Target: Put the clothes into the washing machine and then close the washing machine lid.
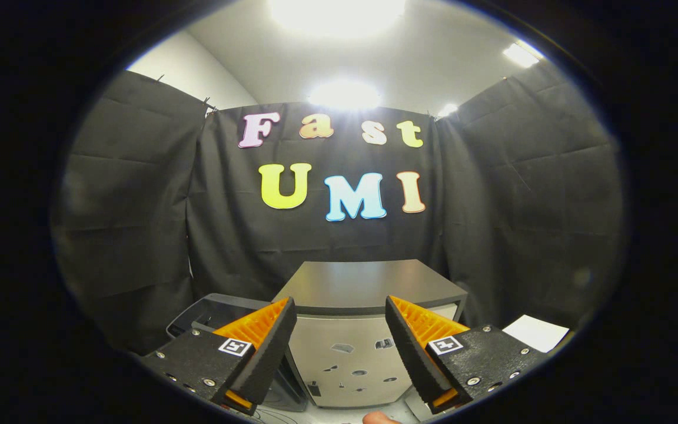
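Claw [341, 315]: ribbed wedge fingers, screwed black mounts, square tag markers.

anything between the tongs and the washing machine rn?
Nothing visible. The tongs are open and hold nothing, and the washing machine sits straight ahead, just beyond the fingers, with open space in the gap. A dark bin stands beside the machine, partly behind one finger, off the direct line.
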Demonstrator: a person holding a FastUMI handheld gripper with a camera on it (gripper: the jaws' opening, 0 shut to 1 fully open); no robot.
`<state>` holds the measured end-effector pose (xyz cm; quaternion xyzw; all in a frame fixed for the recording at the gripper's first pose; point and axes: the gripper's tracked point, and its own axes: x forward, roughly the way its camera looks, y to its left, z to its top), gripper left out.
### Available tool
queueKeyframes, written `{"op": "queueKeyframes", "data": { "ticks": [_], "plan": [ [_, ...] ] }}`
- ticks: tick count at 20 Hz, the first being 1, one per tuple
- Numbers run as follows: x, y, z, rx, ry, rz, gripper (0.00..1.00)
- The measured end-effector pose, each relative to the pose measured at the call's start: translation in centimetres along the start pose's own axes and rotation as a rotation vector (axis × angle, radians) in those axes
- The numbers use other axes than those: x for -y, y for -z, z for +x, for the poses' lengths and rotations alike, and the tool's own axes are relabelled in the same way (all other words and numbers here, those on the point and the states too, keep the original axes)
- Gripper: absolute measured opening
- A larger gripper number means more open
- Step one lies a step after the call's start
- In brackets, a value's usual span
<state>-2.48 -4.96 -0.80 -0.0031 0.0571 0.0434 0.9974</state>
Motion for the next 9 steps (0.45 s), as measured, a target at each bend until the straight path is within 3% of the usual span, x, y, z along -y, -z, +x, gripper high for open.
{"op": "queueKeyframes", "data": {
  "ticks": [9],
  "plan": [
    [1.3, -0.2, -1.0, 0.009, 0.018, 0.002, 0.93]
  ]
}}
